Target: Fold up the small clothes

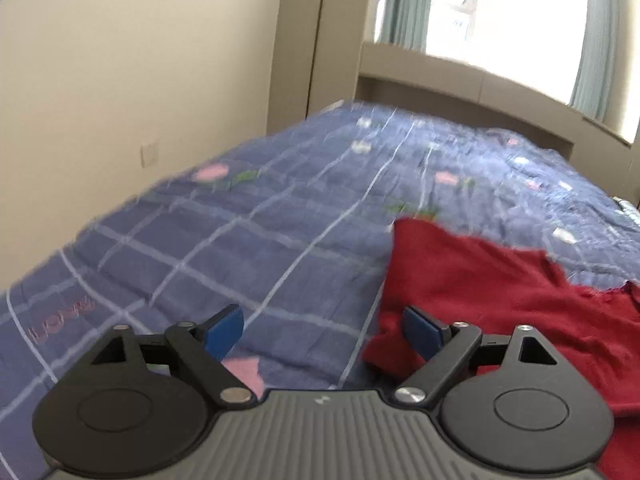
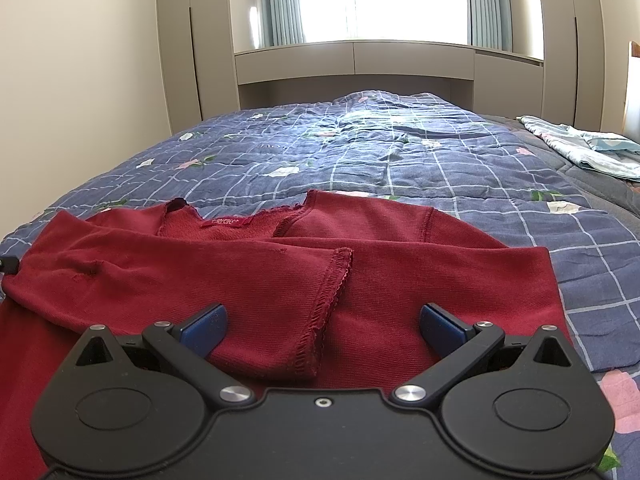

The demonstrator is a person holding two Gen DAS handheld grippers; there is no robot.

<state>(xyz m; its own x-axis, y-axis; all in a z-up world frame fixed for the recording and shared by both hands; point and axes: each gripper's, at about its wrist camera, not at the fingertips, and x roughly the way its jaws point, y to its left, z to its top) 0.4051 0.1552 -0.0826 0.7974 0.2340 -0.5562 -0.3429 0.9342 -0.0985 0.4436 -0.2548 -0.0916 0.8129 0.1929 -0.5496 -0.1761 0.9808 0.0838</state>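
Nearest my lens in the left wrist view is my left gripper (image 1: 322, 330), its blue pads spread wide with nothing between them but bare quilt (image 1: 224, 248); the left pad hangs over the blue checked quilt, the right pad (image 1: 420, 332) sits at the left edge of the red sweater (image 1: 500, 292), though I cannot tell whether it touches the cloth; the view is blurred. Taking the sweater as my landmark: to its left the quilt runs on toward a cream wall (image 1: 120, 80); beyond it a headboard unit (image 1: 460, 92) stands under a bright window (image 1: 500, 12).

In the right wrist view my right gripper (image 2: 322, 328) is also wide open and holds nothing; it hangs over the near part of the sweater (image 2: 400, 264), which lies spread on the bed; a sleeve (image 2: 200, 280) is folded across the sweater's front from the left, its frayed cuff (image 2: 336, 280) ending between my pads; the neckline and red label (image 2: 226, 222) lie at the sweater's far side; far right of the sweater a pale folded cloth (image 2: 580, 148) rests on the bed's edge.
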